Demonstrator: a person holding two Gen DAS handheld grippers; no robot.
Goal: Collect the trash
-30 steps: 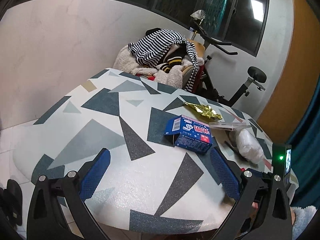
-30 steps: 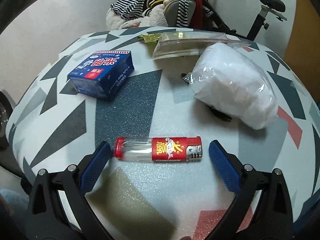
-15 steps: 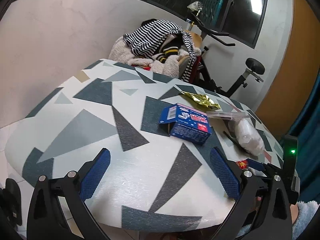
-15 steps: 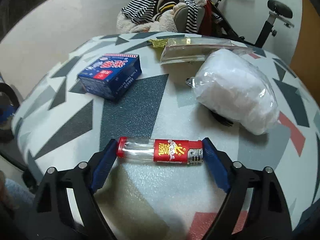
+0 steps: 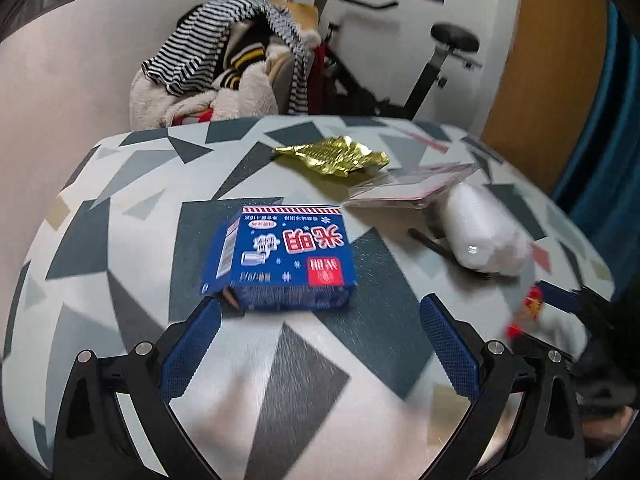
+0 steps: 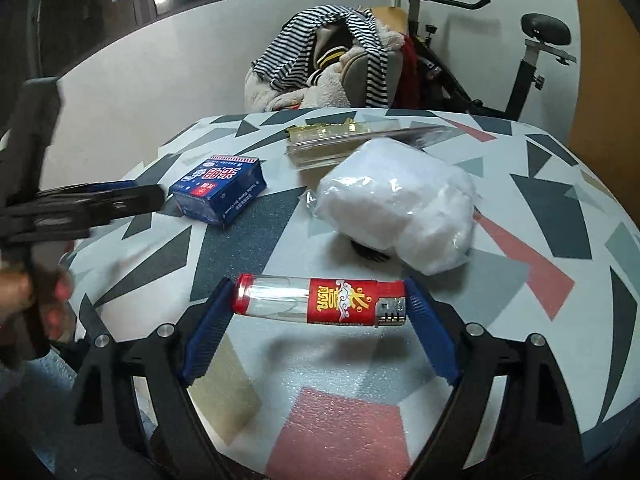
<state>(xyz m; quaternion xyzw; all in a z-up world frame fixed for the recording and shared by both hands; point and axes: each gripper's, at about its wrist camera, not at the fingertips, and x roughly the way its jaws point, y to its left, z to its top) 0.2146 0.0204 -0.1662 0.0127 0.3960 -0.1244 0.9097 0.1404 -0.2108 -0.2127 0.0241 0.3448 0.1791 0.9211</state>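
On the left, the left gripper (image 5: 320, 340) hangs with its jaws spread wide and empty, the blue box (image 5: 282, 258) lying on the counter (image 5: 120, 208) just ahead of them, likely its target. Behind lie a gold wrapper (image 5: 334, 155) and a white plastic-wrapped bundle (image 6: 396, 208), with bare counter around the box for an approach. To the right, the right gripper (image 6: 318, 312) has its jaws closed on the red lighter (image 6: 320, 300), end to end, seemingly lifted clear near the counter's front edge.
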